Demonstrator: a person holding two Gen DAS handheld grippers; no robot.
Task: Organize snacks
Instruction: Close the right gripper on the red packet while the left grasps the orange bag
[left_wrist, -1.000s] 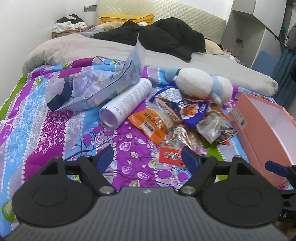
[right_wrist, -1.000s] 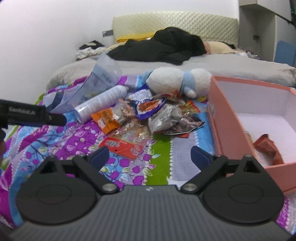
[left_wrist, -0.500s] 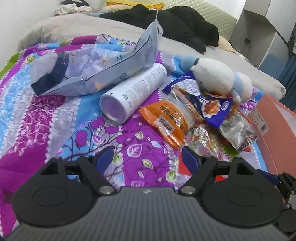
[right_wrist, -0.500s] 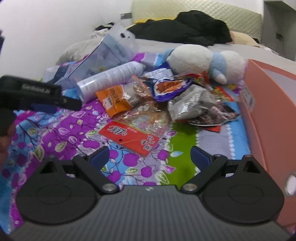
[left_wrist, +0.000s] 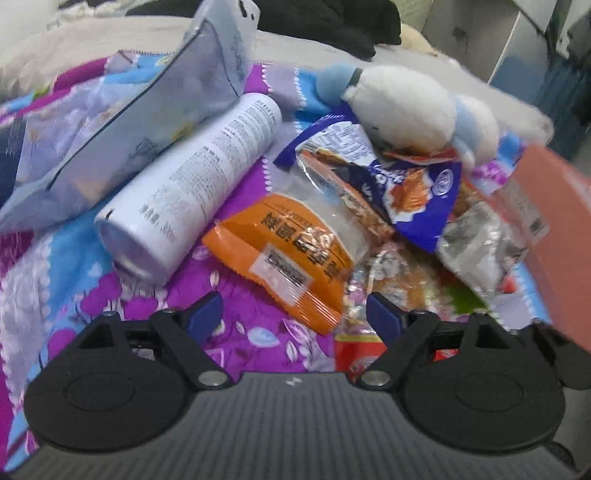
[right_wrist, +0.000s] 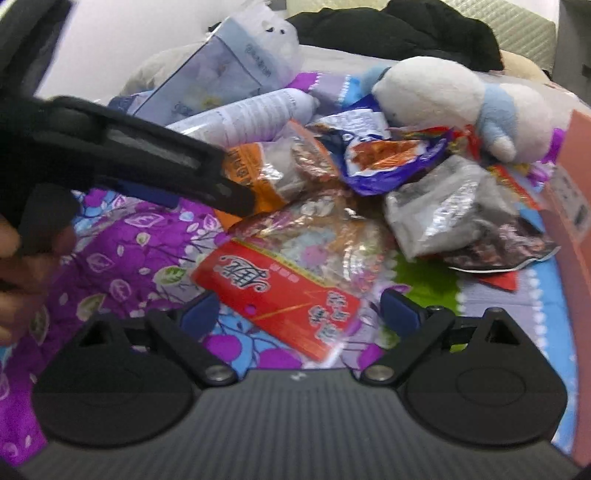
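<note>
Beside the orange box (left_wrist: 554, 206), interior unseen, both grippers (left_wrist: 295, 317) (right_wrist: 299, 310) gape wide, seemingly empty.

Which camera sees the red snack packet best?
The right wrist view: the red packet lies whole and close between the open right gripper fingers. The left wrist view shows only a corner of it, mostly hidden behind the left gripper.
</note>
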